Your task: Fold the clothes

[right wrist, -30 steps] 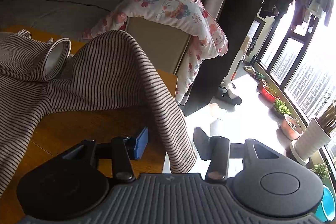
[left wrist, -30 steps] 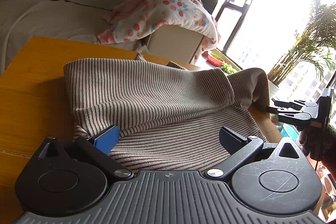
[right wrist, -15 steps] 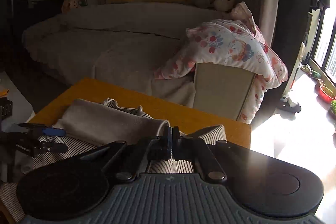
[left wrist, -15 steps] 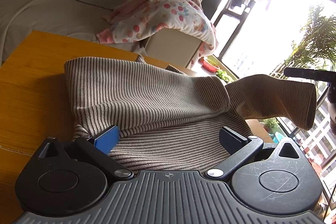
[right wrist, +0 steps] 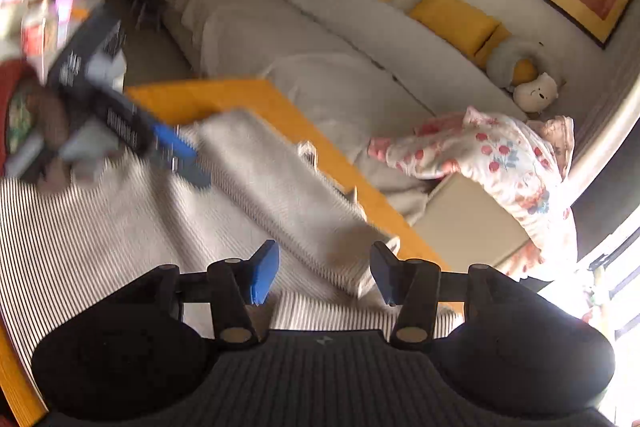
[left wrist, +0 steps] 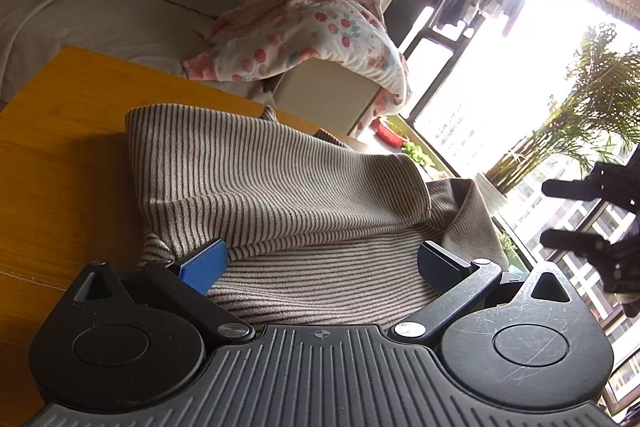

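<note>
A beige striped garment (left wrist: 280, 195) lies partly folded on the yellow wooden table (left wrist: 60, 147). My left gripper (left wrist: 320, 263) is open, its pads low over the garment's near part. My right gripper (right wrist: 322, 275) is open and empty, above the garment (right wrist: 120, 223) and the folded sleeve (right wrist: 288, 199). In the left wrist view the right gripper (left wrist: 576, 211) hangs open at the right, off the table's edge. In the right wrist view the left gripper (right wrist: 176, 155) shows blurred at the left.
A covered sofa (right wrist: 320, 39) with yellow cushions stands behind the table (right wrist: 224, 99). A floral blanket (left wrist: 312, 43) lies over a beige box (left wrist: 328, 99). A bright window with plants (left wrist: 592, 115) is at the right.
The right gripper shut on the sleeve and lifted it over the garment, then opened and let it go. It has swung to look across the table. The left gripper stayed put.
</note>
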